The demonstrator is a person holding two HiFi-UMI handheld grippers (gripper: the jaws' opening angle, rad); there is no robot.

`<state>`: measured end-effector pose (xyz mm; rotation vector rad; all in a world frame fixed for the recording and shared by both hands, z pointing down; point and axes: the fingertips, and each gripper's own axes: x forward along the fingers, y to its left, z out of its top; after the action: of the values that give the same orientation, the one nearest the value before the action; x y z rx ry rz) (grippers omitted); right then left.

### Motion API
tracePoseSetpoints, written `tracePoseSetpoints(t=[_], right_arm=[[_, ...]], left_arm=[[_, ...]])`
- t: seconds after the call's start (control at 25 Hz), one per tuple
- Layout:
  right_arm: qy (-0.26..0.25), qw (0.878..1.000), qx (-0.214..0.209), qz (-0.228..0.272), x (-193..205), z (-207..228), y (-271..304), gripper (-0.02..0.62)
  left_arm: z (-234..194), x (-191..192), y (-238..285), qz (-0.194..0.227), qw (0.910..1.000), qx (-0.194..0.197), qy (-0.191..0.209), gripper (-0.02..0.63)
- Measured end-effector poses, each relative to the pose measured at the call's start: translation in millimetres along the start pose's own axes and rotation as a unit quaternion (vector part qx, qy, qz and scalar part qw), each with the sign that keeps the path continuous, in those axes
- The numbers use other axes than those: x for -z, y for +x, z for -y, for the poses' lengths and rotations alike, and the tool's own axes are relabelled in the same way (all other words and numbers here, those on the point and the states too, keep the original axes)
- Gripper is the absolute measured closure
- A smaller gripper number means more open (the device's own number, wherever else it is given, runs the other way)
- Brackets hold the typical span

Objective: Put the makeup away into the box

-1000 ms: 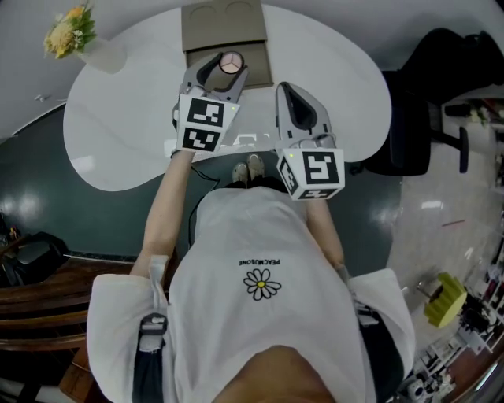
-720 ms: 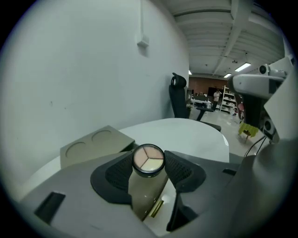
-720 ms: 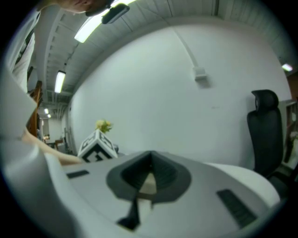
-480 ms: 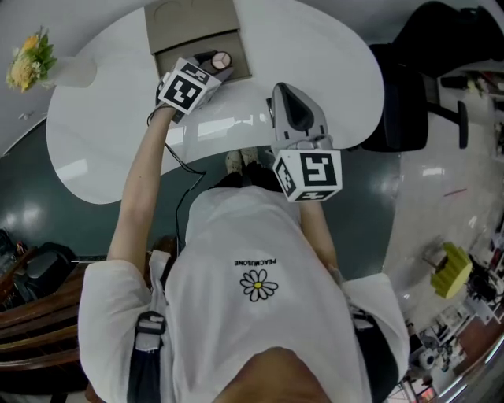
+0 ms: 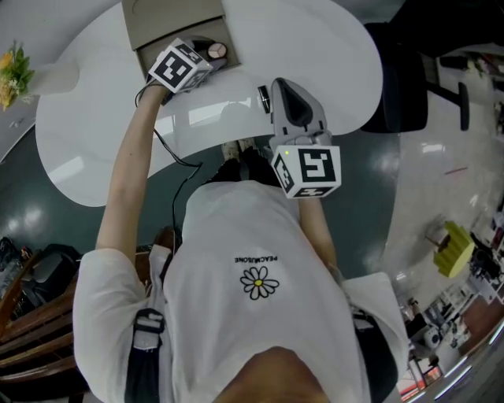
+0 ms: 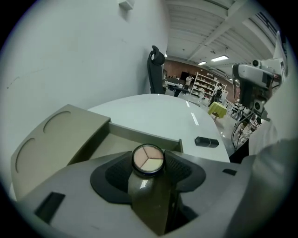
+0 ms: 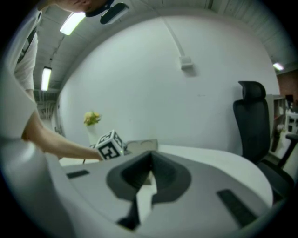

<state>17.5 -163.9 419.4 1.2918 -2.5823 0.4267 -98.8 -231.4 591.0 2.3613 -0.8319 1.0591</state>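
Note:
A round compact [image 6: 148, 158] with three powder shades sits between the jaws of my left gripper [image 6: 148, 163], which is shut on it. In the head view that left gripper [image 5: 211, 53] holds the compact [image 5: 216, 50] low over the open beige box [image 5: 169, 20] at the table's far side. In the left gripper view the box's tray [image 6: 118, 142] lies just beyond the compact and its lid [image 6: 51, 135] to the left. My right gripper [image 5: 283, 85] hovers over the table's near edge, jaws together and empty, which the right gripper view shows too [image 7: 150, 160].
A small black makeup case [image 6: 206, 142] lies on the white table [image 5: 331, 47] to the right of the box. A vase of yellow flowers [image 5: 16, 67] stands at the far left. A black office chair [image 5: 409, 94] is at the right.
My left gripper has gone forward and down with the compact, from above the box's front to low over its tray. The right gripper has sunk a little.

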Motion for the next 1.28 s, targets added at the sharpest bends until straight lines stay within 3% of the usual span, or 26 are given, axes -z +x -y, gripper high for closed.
tracePoseSetpoints(t=[0.2,0.56,0.72,0.88,1.12,1.28], right_arm=[[0.005,1.0,0.006,-0.001,3,7,-2,0.566],[0.001,1.0,-0.002,0.0,2,3,-1,0.566],[-0.001,1.0,-0.005,0.004,0,2,-2,0.566],[-0.01,1.0,-0.012,0.014,-9,0,-4,0.566],[-0.045,0.997,-0.031,0.048,-40,-11,-2,0.566],[-0.07,0.994,-0.05,0.069,-59,-23,-2,0.566]], left_arm=[[-1,3,3,-0.015,0.9998,0.0,0.011,0.371],[-11,7,0,-0.003,0.9997,-0.013,-0.02,0.347],[-12,-4,-10,0.014,0.9992,-0.027,-0.024,0.347],[-13,-24,-26,0.045,0.9966,-0.049,-0.049,0.387],[-3,-62,-75,0.129,0.9846,-0.085,-0.082,0.438],[2,-76,-120,0.185,0.9658,-0.152,-0.1,0.509]])
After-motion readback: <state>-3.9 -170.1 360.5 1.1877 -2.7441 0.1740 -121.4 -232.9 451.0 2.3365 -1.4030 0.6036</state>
